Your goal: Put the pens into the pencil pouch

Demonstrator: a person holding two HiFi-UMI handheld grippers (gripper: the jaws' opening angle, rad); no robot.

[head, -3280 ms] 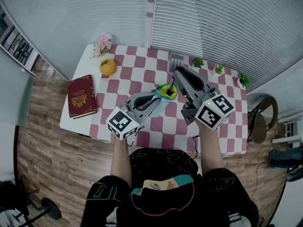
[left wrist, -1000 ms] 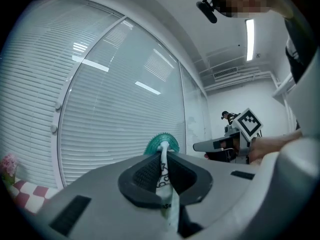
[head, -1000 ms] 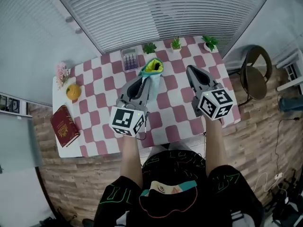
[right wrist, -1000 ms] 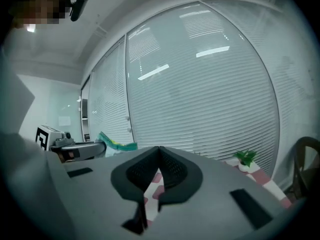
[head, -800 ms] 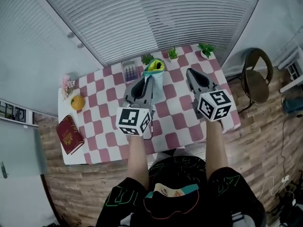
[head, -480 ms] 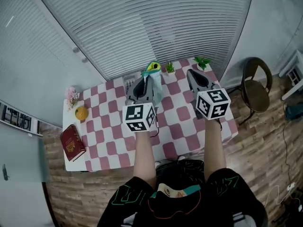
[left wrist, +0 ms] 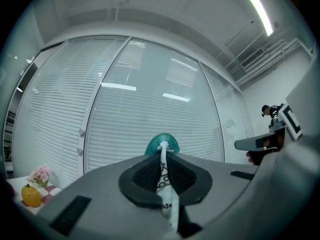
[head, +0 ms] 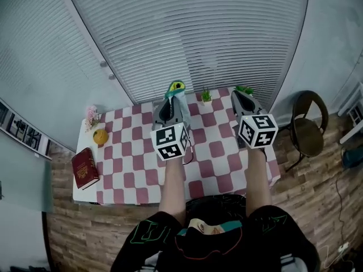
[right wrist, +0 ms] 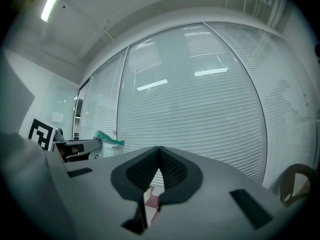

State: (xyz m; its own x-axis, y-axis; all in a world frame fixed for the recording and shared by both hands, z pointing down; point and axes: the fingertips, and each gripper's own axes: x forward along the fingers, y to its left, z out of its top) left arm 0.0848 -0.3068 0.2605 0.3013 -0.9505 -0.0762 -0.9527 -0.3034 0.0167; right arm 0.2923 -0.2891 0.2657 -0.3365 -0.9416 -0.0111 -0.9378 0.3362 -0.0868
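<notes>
Checkered table [head: 215,149], blinds [head: 187,33] behind. Item: pencil pouch [head: 177,87], hanging above table's far edge, thin fabric fold pinched in left gripper [head: 173,98]. Beside it, right gripper [head: 240,93] pressed closed, empty, above table. No pens visible. Risk: fold slips from pads, pouch drops.

The pencil pouch [head: 177,88] is pale fabric with black print, a teal ribbed edge and a yellow-green mouth; it is held up off the checked bench [head: 221,152], touching nothing there. A fold of its fabric is pinched between the pads of the left tongs [left wrist: 163,160], with the teal edge standing up past their tips.
</notes>
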